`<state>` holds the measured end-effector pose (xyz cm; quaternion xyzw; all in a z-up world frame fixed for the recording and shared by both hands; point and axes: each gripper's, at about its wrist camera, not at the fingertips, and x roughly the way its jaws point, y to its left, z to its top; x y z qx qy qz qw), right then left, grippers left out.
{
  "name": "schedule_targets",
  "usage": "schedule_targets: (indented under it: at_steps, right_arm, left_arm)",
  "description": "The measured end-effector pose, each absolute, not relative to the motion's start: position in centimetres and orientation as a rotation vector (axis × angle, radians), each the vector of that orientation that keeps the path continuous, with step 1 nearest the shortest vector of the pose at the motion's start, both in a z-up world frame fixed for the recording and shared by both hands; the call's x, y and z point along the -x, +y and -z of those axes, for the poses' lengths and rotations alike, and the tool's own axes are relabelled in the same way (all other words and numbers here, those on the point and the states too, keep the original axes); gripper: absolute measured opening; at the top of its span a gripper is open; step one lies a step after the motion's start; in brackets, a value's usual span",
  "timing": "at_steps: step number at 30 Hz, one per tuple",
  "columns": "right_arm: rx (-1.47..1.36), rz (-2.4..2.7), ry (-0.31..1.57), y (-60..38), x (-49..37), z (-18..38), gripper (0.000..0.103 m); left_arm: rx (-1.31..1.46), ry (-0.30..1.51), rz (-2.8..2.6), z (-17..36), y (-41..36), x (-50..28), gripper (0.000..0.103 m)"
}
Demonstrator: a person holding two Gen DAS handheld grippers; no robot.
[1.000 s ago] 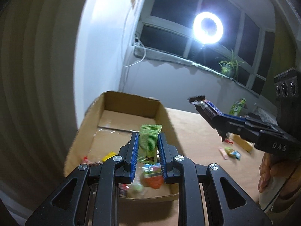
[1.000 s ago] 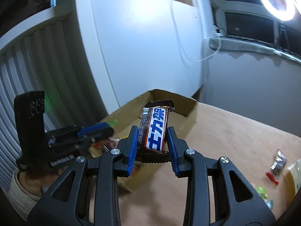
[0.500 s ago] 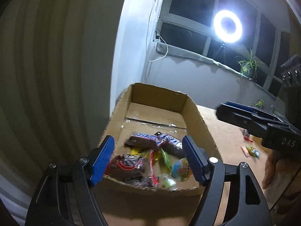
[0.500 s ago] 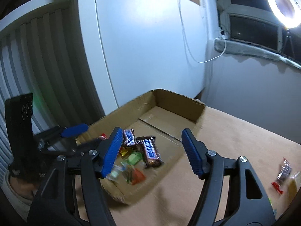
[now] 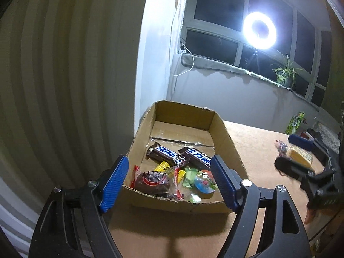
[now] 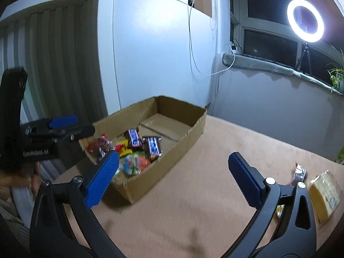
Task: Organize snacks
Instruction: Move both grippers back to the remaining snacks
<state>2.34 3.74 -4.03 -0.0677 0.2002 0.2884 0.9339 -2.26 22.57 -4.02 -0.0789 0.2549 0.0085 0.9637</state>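
Both tools spread and empty, left tool at the box near end, right tool right of it; snacks piled inside box on worktop.

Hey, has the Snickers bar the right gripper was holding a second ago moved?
Yes. It has left the right gripper, now open, and lies flat in the cardboard box as the Snickers bar beside another bar, near the candies.

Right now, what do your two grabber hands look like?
Both the left gripper and right gripper are black frames with silver screws and ribbed blue pads on the jaws. The left one carries white lettering on its side. A pale sleeve shows behind it.
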Motion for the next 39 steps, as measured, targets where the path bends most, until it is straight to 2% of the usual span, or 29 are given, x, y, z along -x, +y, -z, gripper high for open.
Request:
schedule_targets:
  at_steps: [10,25,39]
  right_arm:
    - [0.119,-0.573,0.456,1.3,-0.4,6.7,0.103]
    - [0.062,-0.496,0.473,-5.1,-0.5,7.6,0.103]
    - [0.076,-0.365,0.640,-14.3,-3.6,10.3,0.103]
  left_arm:
    - [0.115,0.508,0.037,3.0,19.7,2.7,0.079]
    - [0.038,0.521,0.137,2.1,13.2,2.1,0.079]
    - [-0.045,0.621,0.332,4.9,3.8,-0.6,0.079]
